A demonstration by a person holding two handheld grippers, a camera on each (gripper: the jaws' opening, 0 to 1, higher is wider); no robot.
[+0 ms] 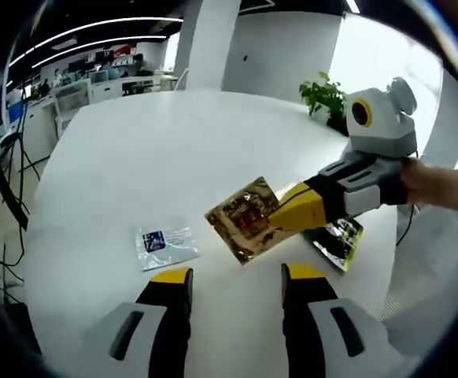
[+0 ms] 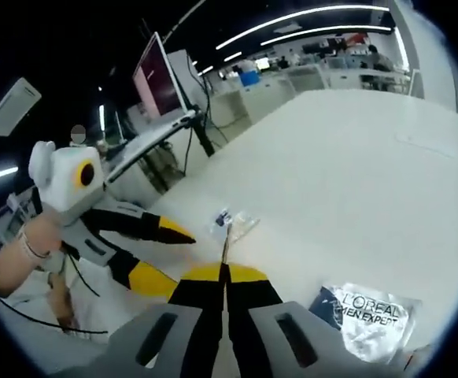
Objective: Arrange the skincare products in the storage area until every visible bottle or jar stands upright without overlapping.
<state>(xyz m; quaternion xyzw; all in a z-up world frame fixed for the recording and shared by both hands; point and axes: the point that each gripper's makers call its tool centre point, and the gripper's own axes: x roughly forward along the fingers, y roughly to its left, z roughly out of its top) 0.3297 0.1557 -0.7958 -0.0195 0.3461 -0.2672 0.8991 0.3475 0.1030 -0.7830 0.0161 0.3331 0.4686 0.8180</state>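
My right gripper reaches in from the right in the left gripper view, shut on the edge of a gold foil sachet held just above the white table. In the right gripper view that sachet shows edge-on between my shut jaws. Beneath the right gripper lies a silver L'Oreal Men Expert sachet. A small clear sachet with a blue label lies flat ahead of my left gripper, which is open and holds nothing.
A potted plant stands at the table's far edge. A monitor and cables sit beyond the table's side. Desks and office furniture fill the background. A person's hand grips the right tool.
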